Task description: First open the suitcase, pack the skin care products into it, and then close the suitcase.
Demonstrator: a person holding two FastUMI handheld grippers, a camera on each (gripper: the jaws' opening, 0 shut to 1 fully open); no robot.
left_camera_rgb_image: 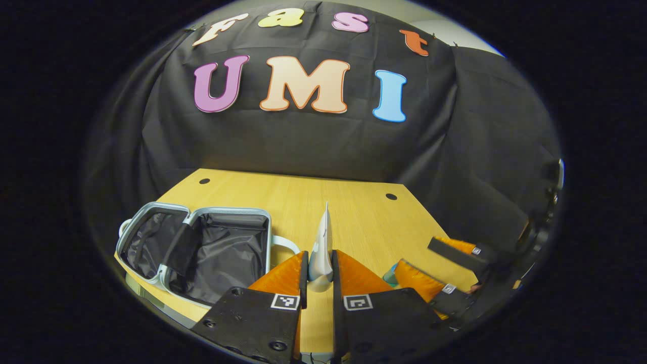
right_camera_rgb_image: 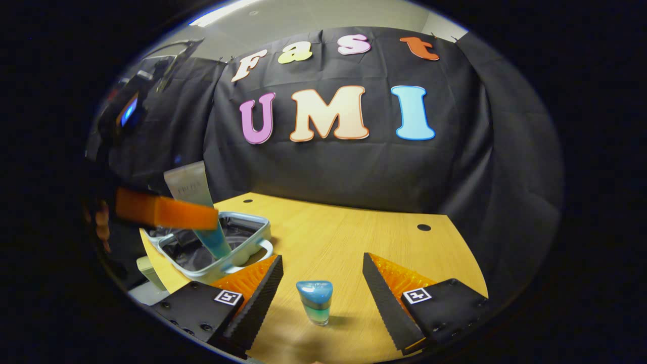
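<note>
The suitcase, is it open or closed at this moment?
Open. In the left gripper view the suitcase lies flat on the table, both halves spread, its dark lining visible inside.

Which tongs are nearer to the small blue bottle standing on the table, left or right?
Right. The right tongs stand open with the small blue bottle between their fingers, untouched. The left tongs are off to the side, shut on a tube held up near the open suitcase.
</note>
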